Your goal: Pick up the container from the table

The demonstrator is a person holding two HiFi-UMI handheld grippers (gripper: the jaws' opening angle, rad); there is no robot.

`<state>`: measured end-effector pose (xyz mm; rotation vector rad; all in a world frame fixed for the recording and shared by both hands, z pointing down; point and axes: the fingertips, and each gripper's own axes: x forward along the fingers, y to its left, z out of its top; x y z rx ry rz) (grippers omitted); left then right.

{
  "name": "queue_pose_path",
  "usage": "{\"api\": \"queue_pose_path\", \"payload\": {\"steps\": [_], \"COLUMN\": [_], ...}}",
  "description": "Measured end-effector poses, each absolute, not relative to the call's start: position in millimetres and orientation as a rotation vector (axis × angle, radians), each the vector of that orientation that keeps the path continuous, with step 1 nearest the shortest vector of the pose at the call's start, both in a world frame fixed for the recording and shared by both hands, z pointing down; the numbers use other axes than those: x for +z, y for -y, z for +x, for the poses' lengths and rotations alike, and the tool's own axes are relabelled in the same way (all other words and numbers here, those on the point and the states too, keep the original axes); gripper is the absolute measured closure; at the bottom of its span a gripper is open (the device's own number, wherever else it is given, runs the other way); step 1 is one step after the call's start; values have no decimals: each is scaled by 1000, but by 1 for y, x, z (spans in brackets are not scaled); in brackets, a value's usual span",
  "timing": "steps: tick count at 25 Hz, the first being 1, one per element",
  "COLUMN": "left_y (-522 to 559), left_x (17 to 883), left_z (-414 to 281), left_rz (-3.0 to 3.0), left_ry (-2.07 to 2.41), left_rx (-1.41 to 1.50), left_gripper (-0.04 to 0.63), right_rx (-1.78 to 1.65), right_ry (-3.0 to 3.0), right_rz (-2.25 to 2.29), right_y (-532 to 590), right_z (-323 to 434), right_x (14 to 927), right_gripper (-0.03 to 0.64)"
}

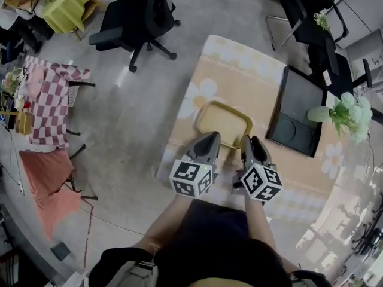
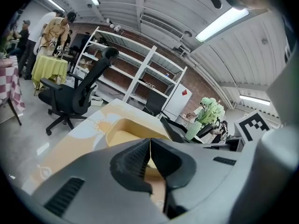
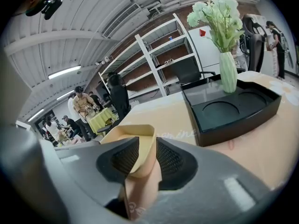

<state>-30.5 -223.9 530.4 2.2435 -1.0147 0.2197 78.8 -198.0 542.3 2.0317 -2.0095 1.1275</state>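
Right gripper view: right gripper (image 3: 145,149) fingers are wide, with the near-right corner of the tan container (image 3: 135,139) in the gap between the pads. The rim runs close to the right-hand pad (image 3: 170,160), but I see no squeeze, so I read it as straddled and not clamped.

Left gripper view: left gripper (image 2: 150,146) fingers are closed pad to pad with nothing in them. The container is just ahead of the tips.

Head view: the container lies flat on the flower-print worktop (image 1: 239,70), directly in front of both grippers, near rim towards them. It's a shallow rounded rectangle. Its long axis runs roughly across the person's front, left to right, slightly skewed. Left tips are at the near-left stretch of rim, right tips at the near-right corner. A black tray (image 1: 297,115) sits near the container on the right, apart from it, with a vase of flowers (image 1: 347,113) at the tray's far side.

Judgement:
- **Next move:** the right hand is the one in position. The wall is between its fingers, so it needs to close, then lift. The left would have to open and reach forward to take the other end.
- **Risk:** a single corner grip on a wide shallow container will likely let it droop. Gripping both ends of the long axis keeps it level.
- **Status:** not lifted yet.
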Motion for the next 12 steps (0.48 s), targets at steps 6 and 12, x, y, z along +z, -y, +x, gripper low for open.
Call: {"api": "queue_pose_path", "payload": {"steps": [6,12], "left_y": [223,225], "left_x": [537,539], "left_z": [-31,-33], "left_rz": [2220,2214], "left_ry": [1009,1004], "left_rx": [225,214], "left_gripper": [583,583], "right_rx": [1157,1180], "right_ry": [1985,1977], "right_rz": [2004,1984], "right_y": [205,210], "right_z": [81,79], "right_x": [556,563], "right_gripper": [505,505]}}
